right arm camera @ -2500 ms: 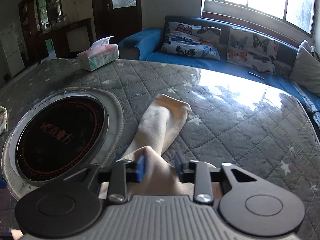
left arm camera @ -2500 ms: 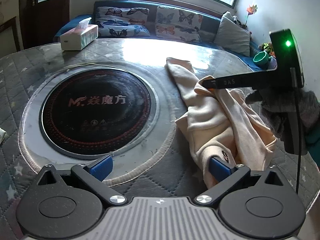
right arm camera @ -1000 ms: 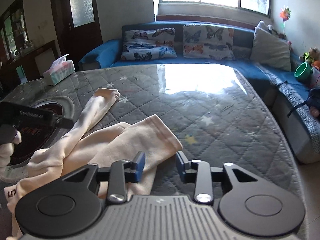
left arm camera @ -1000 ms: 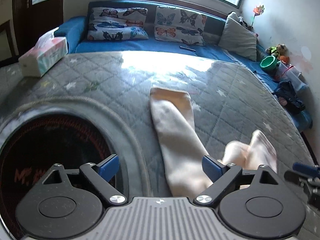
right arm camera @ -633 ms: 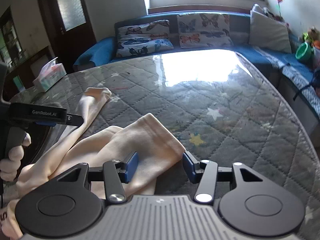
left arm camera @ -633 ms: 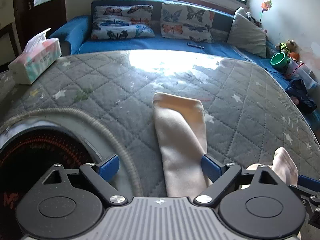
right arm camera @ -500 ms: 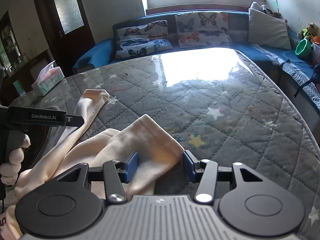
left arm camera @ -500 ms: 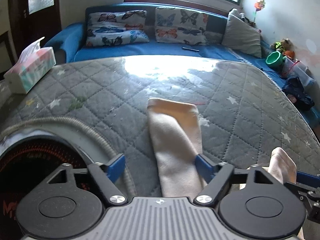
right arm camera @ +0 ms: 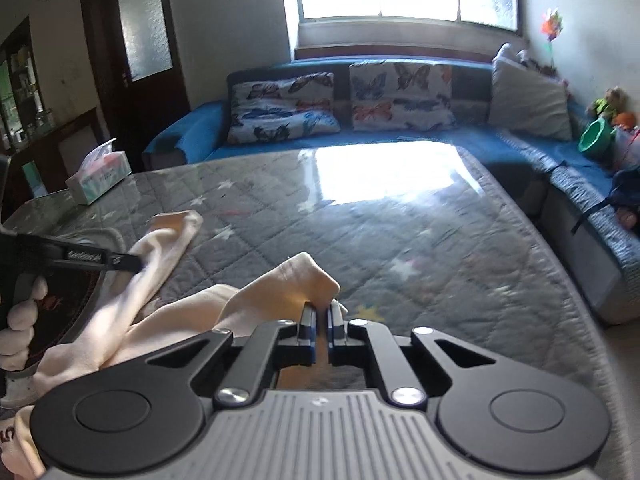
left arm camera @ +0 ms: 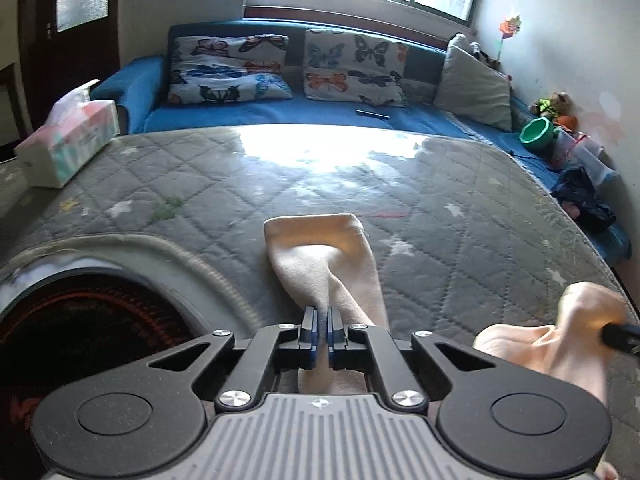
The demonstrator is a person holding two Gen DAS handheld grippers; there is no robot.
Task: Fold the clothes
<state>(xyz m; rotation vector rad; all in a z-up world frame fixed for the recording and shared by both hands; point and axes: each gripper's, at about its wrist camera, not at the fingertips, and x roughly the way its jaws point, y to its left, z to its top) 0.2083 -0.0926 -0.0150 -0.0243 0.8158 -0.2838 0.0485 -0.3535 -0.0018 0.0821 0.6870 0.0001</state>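
Observation:
A cream sweatshirt lies on the quilted grey table. Its left sleeve [left arm camera: 320, 256] stretches away from me, cuff at the far end. My left gripper [left arm camera: 322, 330] is shut on that sleeve near its middle, and the cloth is pinched up into a ridge. The right sleeve [right arm camera: 288, 284] is bunched and lifted. My right gripper [right arm camera: 319, 330] is shut on it just behind the cuff. The same sleeve [left arm camera: 560, 336] shows at the right of the left wrist view, and the left gripper's finger [right arm camera: 100, 258] shows in the right wrist view. The body [right arm camera: 80, 344] lies crumpled at the lower left.
A round black induction plate [left arm camera: 88, 328] with a metal ring is set into the table on the left. A tissue box [left arm camera: 68, 136] stands at the far left corner. A blue sofa [left arm camera: 280, 108] with cushions runs behind the table. The table edge [right arm camera: 576, 304] drops off at the right.
Both grippers were open around the sleeves half a second ago. Both have now closed on the cloth, each pinching up its sleeve.

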